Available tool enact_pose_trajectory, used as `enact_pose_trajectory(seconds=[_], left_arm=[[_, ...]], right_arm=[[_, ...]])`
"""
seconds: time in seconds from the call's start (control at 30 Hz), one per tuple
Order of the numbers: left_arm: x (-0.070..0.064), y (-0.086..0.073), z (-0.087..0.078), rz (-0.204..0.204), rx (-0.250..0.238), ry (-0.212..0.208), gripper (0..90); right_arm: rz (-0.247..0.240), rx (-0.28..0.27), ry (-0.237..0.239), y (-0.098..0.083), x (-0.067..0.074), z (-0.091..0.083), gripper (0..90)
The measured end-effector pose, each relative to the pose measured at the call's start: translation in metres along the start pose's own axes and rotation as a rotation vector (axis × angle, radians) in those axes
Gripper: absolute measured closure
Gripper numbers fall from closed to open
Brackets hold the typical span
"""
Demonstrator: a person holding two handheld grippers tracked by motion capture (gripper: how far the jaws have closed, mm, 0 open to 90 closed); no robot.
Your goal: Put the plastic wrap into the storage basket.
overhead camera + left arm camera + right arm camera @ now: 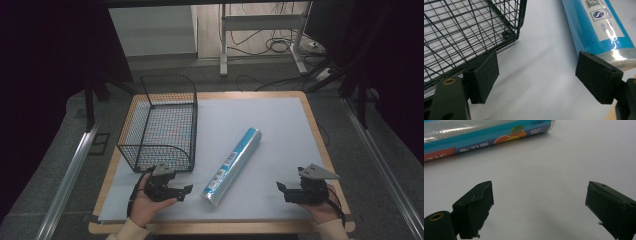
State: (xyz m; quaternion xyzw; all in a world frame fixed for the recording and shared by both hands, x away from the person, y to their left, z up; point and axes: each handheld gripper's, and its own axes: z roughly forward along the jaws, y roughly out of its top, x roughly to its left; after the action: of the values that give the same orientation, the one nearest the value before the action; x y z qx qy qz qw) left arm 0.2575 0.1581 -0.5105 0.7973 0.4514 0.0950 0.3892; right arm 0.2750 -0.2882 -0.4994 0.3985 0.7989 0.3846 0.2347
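A white mat (260, 120) covers most of the wooden table (312, 117), whose bare edge shows as a thin border around it. Beyond the far edge, grey floor (165, 67) runs back to a white metal frame (260, 22) standing on two legs, and black cables (272, 45) tangle loosely on the floor between and beside those legs. Silver rails (67, 180) run along the floor on both sides of the table. Dark curtains (50, 50) hang at left and right.
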Motion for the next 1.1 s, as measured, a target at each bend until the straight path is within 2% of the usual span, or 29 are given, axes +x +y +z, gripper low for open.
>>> enact_pose_trajectory(seconds=[0.13,0.33,0.53,0.77,0.97,1.03,1.1], left_arm=[[0.002,-0.001,0.000,0.004,0.006,0.000,18.8],[0.002,-0.002,0.000,0.005,0.005,0.000,18.7],[-0.002,-0.002,0.001,0.012,0.010,0.001,18.6],[-0.006,0.001,-0.003,0.016,0.010,0.012,18.5],[-0.020,0.011,-0.014,0.012,0.013,0.023,18.9],[-0.021,0.013,-0.014,0.011,0.019,0.020,18.9],[-0.027,0.016,-0.011,0.014,0.040,0.016,18.9]], right_arm=[[-0.045,-0.015,-0.026,-0.002,0.004,0.001,9.9],[-0.044,0.001,0.013,-0.003,0.008,0.005,10.1],[-0.009,-0.009,0.015,-0.002,0.006,0.004,10.4],[-0.034,-0.006,0.019,-0.003,0.006,0.004,10.7],[-0.046,-0.002,0.029,-0.002,0.005,0.008,10.7],[-0.064,0.001,0.030,-0.002,0.006,0.009,10.7],[-0.062,0.005,0.035,-0.003,0.005,0.010,10.8]])
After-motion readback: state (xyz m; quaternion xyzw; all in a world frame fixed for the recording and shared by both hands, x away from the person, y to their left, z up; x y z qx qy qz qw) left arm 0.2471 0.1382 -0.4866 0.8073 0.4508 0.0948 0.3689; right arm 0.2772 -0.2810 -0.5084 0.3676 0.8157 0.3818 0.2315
